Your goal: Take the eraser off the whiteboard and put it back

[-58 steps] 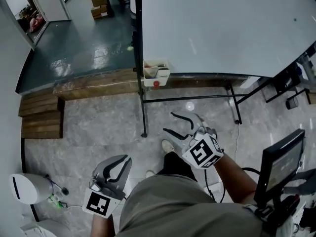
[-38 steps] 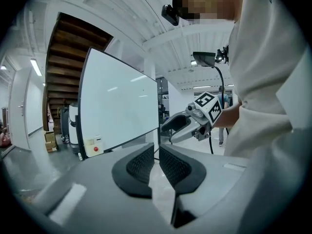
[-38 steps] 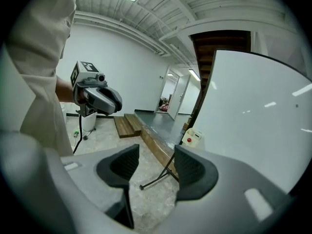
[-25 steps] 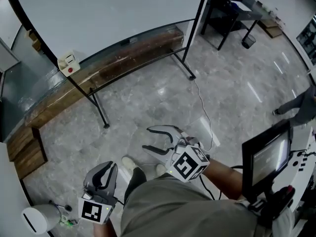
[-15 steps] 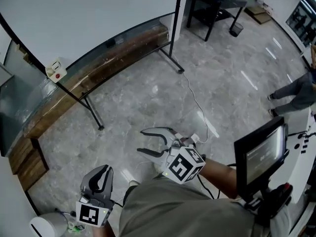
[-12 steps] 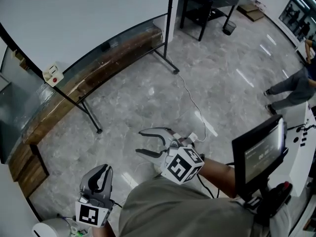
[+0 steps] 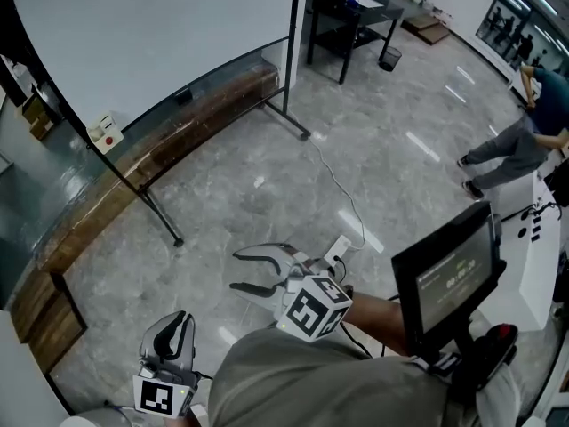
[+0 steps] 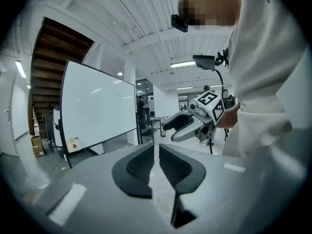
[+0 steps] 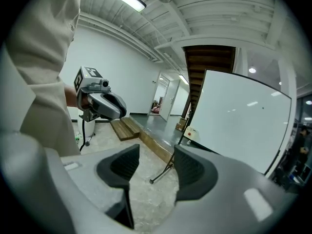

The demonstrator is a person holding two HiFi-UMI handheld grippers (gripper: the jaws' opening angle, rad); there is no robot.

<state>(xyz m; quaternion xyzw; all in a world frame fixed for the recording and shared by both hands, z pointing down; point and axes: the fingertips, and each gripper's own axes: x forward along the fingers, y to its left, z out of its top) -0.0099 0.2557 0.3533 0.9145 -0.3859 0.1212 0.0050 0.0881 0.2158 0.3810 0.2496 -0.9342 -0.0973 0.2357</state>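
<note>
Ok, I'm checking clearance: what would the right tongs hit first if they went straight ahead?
Probably the whiteboard leg, with the wooden ledge just behind it. Nothing nearer shows in that line, though depth is hard to judge.

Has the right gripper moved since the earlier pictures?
Yes. The right gripper now sits back from the whiteboard's stand foot; earlier its jaws lay about level with the feet.

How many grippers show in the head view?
2. The left gripper is at lower left, shut and empty; the right gripper is near centre over the floor, open and empty.
</note>
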